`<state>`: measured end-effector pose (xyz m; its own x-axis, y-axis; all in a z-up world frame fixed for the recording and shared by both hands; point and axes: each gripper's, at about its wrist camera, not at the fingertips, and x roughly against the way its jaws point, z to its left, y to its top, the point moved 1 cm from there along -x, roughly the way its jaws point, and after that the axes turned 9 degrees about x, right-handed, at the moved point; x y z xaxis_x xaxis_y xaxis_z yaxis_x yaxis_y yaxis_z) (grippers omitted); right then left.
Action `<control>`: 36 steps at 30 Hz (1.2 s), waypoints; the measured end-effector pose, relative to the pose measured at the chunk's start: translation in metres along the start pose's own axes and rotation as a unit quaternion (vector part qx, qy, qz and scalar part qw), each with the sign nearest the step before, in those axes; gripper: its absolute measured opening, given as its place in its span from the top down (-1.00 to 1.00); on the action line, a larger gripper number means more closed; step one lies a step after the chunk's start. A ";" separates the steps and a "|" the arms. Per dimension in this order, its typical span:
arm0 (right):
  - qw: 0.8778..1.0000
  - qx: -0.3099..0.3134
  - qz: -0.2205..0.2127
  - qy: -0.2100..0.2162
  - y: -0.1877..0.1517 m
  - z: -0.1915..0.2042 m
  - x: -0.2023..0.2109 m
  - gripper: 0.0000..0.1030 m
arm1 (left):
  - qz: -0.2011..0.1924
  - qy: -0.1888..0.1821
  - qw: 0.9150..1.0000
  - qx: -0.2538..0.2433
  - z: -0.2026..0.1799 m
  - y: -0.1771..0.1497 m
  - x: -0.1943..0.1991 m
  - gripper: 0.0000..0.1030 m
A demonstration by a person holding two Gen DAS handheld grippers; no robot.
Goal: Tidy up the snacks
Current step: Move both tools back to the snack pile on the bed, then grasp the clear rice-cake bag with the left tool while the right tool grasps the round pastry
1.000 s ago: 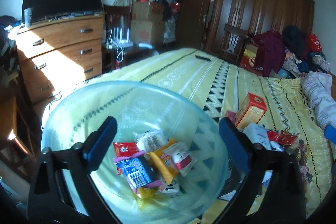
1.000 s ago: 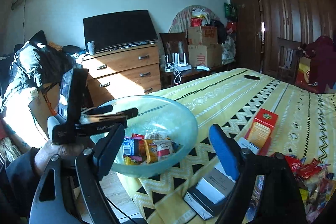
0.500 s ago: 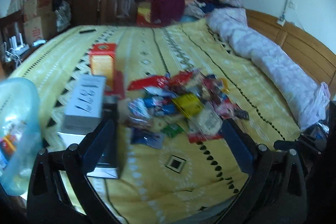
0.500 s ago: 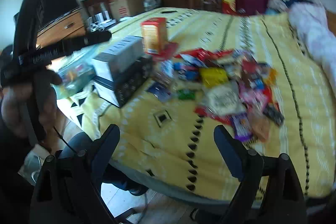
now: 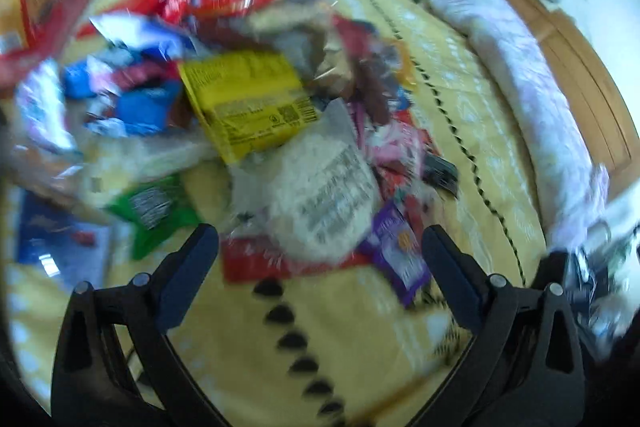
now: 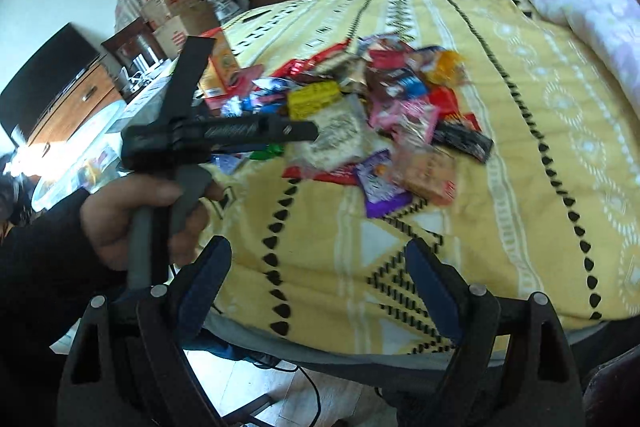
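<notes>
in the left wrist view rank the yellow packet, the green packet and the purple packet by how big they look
Largest to smallest, as they appear:
1. yellow packet, clearly the biggest
2. green packet
3. purple packet

The green and purple ones look close in size, and with the blur and fisheye stretch their order is unsure.

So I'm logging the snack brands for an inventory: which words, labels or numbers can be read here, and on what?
None can be read for certain.
Yellow packet: rows of print and a code square, blurred.
White packet: dark lines of print, blurred.
Green packet: a barcode patch, unreadable.
Orange box: a round picture, lettering too small.
Cardboard boxes: red marks, too small.
</notes>
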<state>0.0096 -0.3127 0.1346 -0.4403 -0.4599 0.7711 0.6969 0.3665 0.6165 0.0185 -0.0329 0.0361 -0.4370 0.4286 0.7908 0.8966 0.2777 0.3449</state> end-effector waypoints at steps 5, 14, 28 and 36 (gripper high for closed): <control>1.000 -0.016 0.002 0.001 -0.007 -0.020 -0.002 -0.77 | -0.009 0.061 0.998 -0.007 -0.009 0.003 -0.027 -0.97; 0.999 -0.025 0.003 0.021 -0.007 -0.027 -0.014 -0.77 | -0.032 0.097 0.994 -0.043 -0.030 -0.004 -0.033 -0.64; 0.999 -0.030 0.001 0.039 -0.009 -0.015 -0.019 -0.63 | -0.006 0.053 0.998 0.030 0.060 -0.065 0.064 -0.60; 0.999 -0.024 -0.005 0.043 -0.008 -0.008 -0.017 -0.63 | -0.032 0.070 0.996 -0.043 0.018 -0.068 0.077 -0.85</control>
<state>0.0158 -0.3147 0.1154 -0.3989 -0.5319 0.7470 0.7194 0.3236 0.6146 -0.0778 -0.0030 0.0642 -0.4840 0.2876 0.8264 0.8731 0.2222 0.4340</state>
